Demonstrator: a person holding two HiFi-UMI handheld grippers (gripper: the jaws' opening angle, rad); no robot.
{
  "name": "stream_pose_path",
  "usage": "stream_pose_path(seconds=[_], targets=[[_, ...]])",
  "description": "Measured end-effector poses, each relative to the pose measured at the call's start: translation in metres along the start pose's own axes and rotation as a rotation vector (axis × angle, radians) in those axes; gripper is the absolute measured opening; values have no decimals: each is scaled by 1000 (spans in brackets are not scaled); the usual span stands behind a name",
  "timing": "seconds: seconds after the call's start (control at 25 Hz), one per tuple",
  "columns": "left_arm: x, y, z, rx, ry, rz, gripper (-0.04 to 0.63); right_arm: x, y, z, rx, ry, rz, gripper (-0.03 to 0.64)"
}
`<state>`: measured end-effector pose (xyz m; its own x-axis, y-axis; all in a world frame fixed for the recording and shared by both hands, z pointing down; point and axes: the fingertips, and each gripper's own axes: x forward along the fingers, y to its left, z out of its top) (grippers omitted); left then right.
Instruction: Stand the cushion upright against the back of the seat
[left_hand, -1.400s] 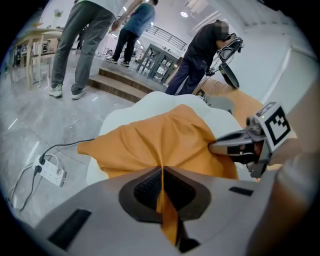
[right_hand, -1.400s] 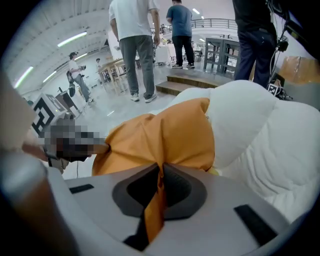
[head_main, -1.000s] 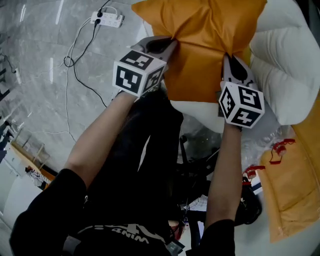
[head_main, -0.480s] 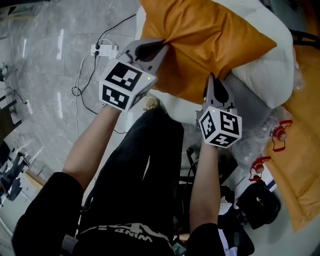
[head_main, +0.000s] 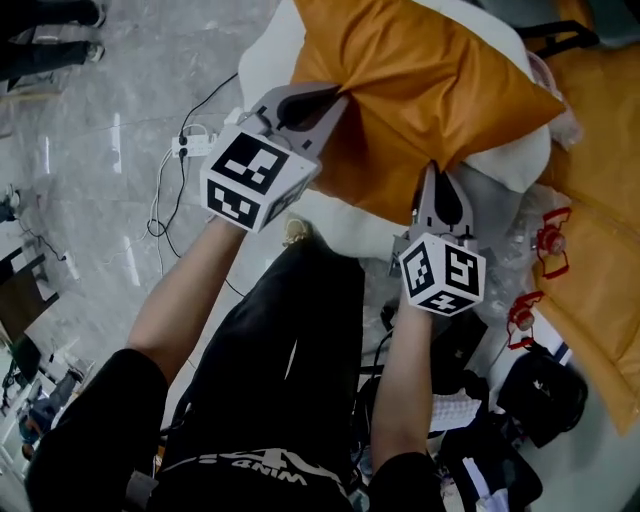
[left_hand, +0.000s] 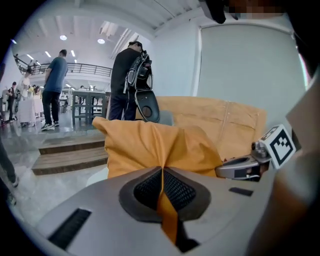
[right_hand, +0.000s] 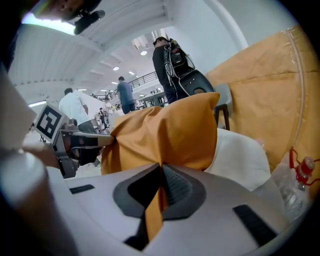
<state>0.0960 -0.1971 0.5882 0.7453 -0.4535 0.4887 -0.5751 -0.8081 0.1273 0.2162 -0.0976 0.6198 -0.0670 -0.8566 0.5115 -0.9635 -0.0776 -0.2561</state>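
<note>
The orange cushion is lifted over the white padded seat. My left gripper is shut on a pinch of fabric at the cushion's near left edge. My right gripper is shut on its near right edge. In the left gripper view the cushion bulges ahead, and a fold of orange cloth runs down between the closed pads of the left gripper. In the right gripper view the cushion is held the same way by the right gripper, with the white seat behind it.
A power strip with trailing cables lies on the grey floor at left. Tan padded wrapping, clear plastic with red clips and a black bag crowd the right. People stand beyond low steps.
Both grippers have risen with the cushion in their grip, and both have rolled. The cushion now hangs higher over the seat, with its far corner pointing right.
</note>
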Motion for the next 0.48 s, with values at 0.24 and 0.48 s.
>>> stream_pose_path(seconds=[0.24,0.48], targets=[[50,-21,41,32,-27,-62,12,-6,-40,28,48,-76,-66,29],[103,-26,76,47,-94,-88,12,11,-78,49,61,-141,-124,29]])
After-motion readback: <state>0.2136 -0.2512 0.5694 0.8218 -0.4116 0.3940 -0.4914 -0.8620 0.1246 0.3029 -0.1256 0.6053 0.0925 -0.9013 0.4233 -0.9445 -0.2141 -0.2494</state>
